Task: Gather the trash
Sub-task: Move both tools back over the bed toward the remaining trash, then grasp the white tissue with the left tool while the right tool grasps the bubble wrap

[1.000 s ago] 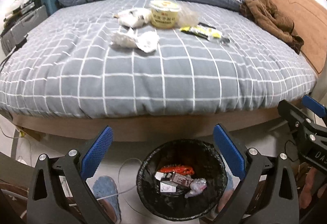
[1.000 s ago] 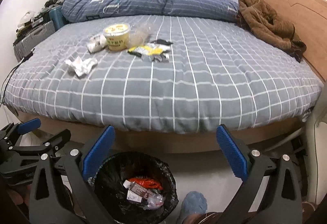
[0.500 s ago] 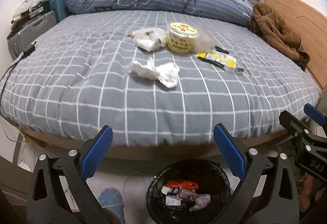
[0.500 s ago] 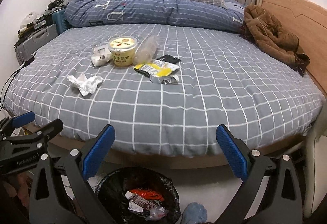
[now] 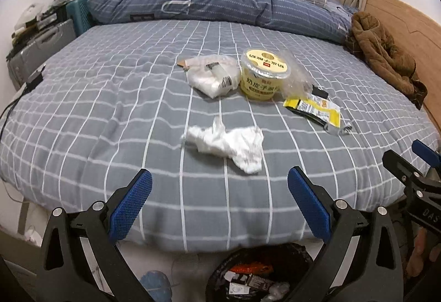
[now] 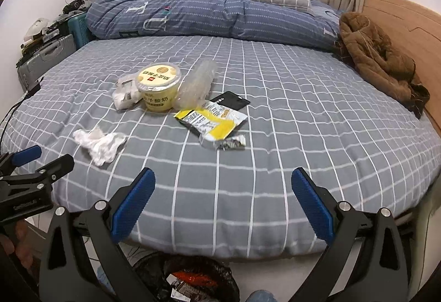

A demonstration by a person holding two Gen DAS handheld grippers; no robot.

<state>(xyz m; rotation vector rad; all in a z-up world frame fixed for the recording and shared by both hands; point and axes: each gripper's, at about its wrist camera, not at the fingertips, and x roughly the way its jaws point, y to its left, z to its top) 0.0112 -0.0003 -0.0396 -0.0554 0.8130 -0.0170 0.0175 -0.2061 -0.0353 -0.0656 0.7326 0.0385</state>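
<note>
Lying ahead of left gripper (image 5: 219, 200), tissue (image 5: 228, 143)

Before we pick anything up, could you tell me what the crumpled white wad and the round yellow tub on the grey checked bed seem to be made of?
The crumpled white wad looks like soft tissue paper: matte, with thin ragged folds. The round yellow tub appears to be smooth plastic, its printed lid probably foil or film, judging by the crimped silvery rim; that part is less certain.

Matt checked cloth covers the bed (image 5: 110, 98). The tissue (image 5: 228, 143) is crumpled paper, the wrapper (image 6: 212, 118) glossy plastic, the headboard (image 6: 399, 18) smooth wood.
</note>
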